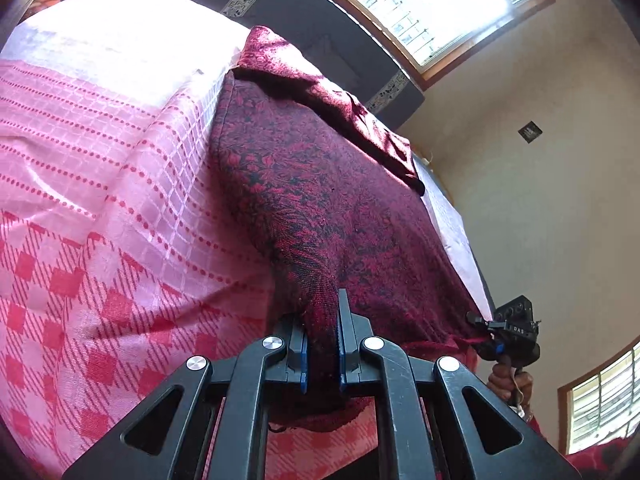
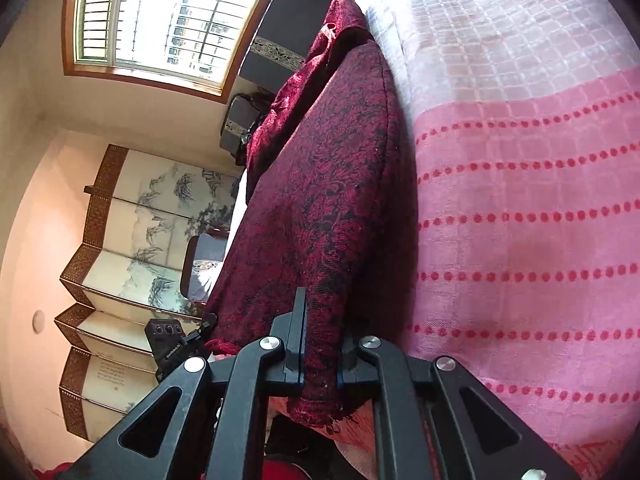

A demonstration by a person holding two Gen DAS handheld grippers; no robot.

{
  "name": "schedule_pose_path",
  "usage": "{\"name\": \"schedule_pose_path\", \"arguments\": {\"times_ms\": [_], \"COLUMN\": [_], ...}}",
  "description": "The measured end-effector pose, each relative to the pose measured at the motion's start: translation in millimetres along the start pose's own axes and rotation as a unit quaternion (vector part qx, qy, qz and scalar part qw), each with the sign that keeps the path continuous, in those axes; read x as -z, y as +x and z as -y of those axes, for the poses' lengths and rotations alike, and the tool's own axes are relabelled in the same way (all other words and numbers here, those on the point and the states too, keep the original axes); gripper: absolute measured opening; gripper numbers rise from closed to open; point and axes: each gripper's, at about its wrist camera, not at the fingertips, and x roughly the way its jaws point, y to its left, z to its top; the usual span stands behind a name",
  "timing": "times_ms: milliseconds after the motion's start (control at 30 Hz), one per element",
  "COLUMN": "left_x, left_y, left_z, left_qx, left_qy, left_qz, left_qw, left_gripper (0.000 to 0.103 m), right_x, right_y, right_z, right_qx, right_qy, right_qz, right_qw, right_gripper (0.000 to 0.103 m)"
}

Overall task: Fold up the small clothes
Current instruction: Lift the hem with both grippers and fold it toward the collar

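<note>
Where the left gripper (image 1: 322,344) clenches, a corner of the maroon patterned cloth (image 1: 320,200) is bunched between its fingers, the rest spreading ahead over the pink bedsheet (image 1: 100,200). In the right view, the right gripper (image 2: 320,350) likewise pinches another corner, cloth stretching forward.

Pink bedspread (image 1: 120,184) bare left of maroon cloth (image 1: 320,208) — headboard (image 1: 320,28) blocks far end.

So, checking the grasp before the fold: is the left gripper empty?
No, the left gripper is shut on a bunched corner of the dark red cloth, seen between its fingers.
</note>
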Motion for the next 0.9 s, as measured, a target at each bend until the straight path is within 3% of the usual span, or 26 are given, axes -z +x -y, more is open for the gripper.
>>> {"name": "schedule_pose_path", "arguments": {"times_ms": [100, 400, 533, 767, 900], "left_x": [4, 4, -9, -98, -162], "left_y": [-1, -20, -23, -21, 3], "left_z": [0, 21, 27, 53, 69], "left_qx": [0.002, -0.002, 0.011, 0.039, 0.021], "left_qy": [0.001, 0.039, 0.039, 0.039, 0.055], "left_qz": [0.007, 0.027, 0.033, 0.095, 0.124], "left_qw": [1.0, 0.9989, 0.9986, 0.994, 0.9906], "left_gripper": [0.01, 0.01, 0.01, 0.01, 0.01], "right_x": [4, 6, 1, -67, -135], "right_y": [-1, -14, -15, -20, -15], "right_z": [7, -14, -19, -60, -85], "right_qx": [-0.008, -0.02, -0.035, -0.047, -0.034], "right_qy": [0.017, -0.013, -0.009, -0.052, -0.08], "right_qz": [0.005, 0.015, 0.013, 0.034, 0.05], "right_qw": [1.0, 1.0, 0.999, 0.997, 0.995], "right_gripper": [0.009, 0.009, 0.009, 0.009, 0.009]}}
